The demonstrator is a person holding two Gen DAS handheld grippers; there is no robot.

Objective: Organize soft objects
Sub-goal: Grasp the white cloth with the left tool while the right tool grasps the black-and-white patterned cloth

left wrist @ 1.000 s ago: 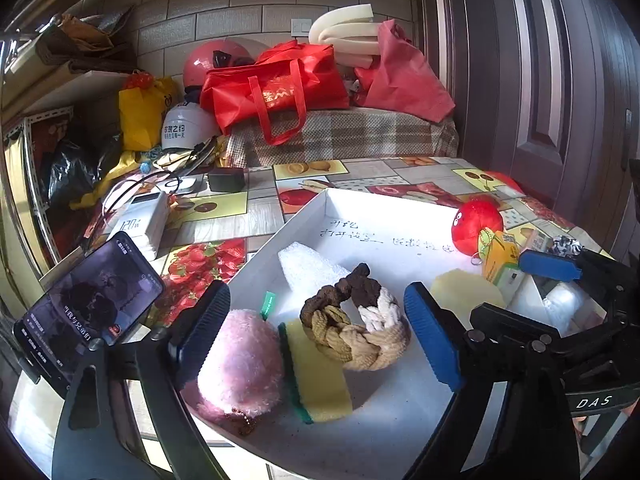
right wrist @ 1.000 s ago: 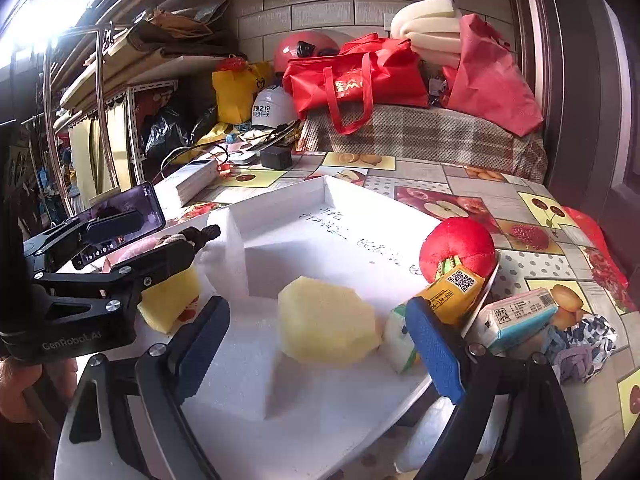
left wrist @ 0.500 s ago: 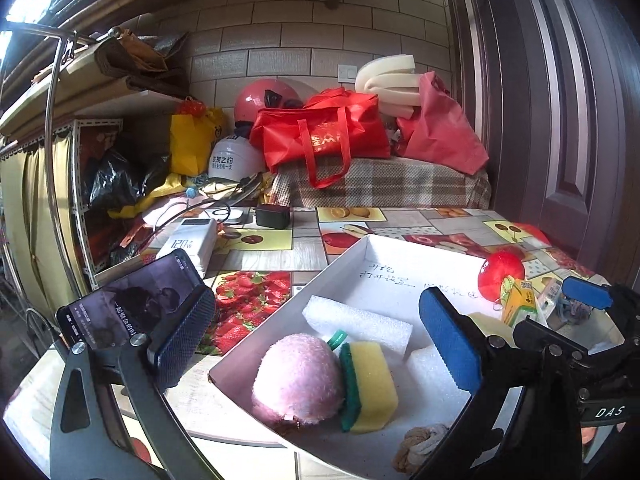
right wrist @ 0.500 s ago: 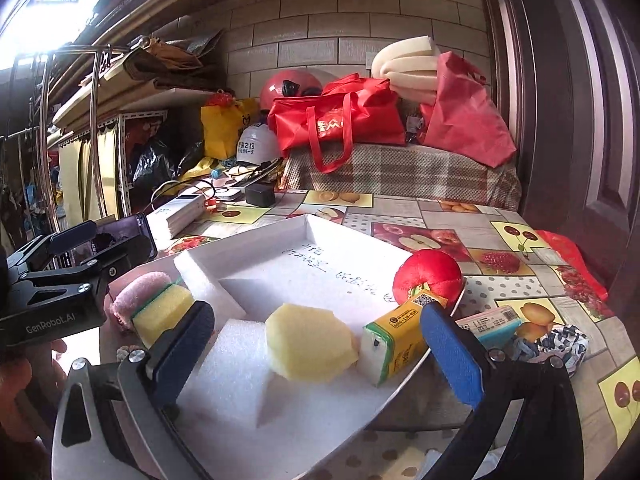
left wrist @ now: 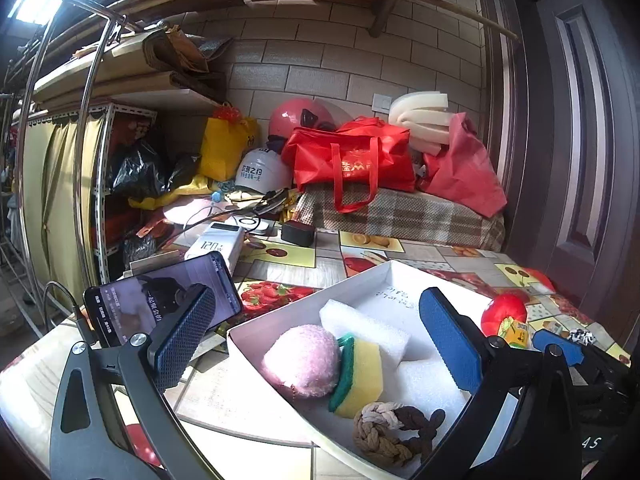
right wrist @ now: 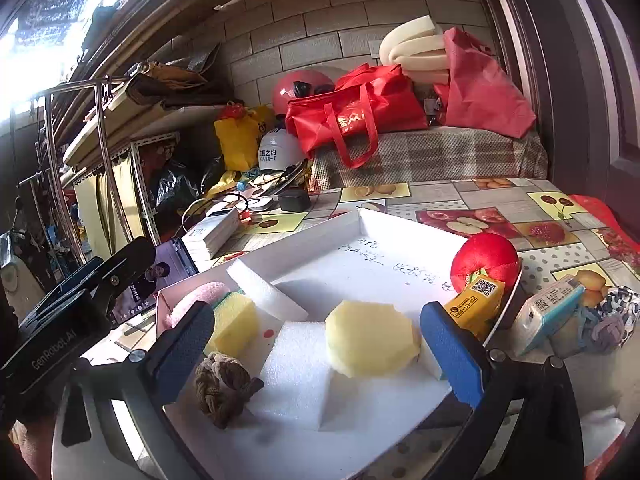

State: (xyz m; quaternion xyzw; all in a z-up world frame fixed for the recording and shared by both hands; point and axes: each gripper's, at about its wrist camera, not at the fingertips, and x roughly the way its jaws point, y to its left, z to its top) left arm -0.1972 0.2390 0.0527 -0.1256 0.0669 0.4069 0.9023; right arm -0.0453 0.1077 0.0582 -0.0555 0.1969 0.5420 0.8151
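The braided brown-and-cream rope knot [left wrist: 394,428], between the left gripper [left wrist: 320,344] jaws a second ago, is now lying free in the shallow white foam tray [left wrist: 280,314], beside a yellow-green sponge [left wrist: 360,372] and fuzzy pink ball [left wrist: 302,360]. Both the left and the right gripper [right wrist: 316,344] are gaping empty.

A pale brick wall [left wrist: 336,68] closes the back of the room, with a dark panelled door [left wrist: 580,160] at the right. A metal shelf rack [left wrist: 100,184] with yellow curtains stands at the left. Bright daylight enters from the upper left. A fruit-patterned cloth covers the worktop [right wrist: 500,200].
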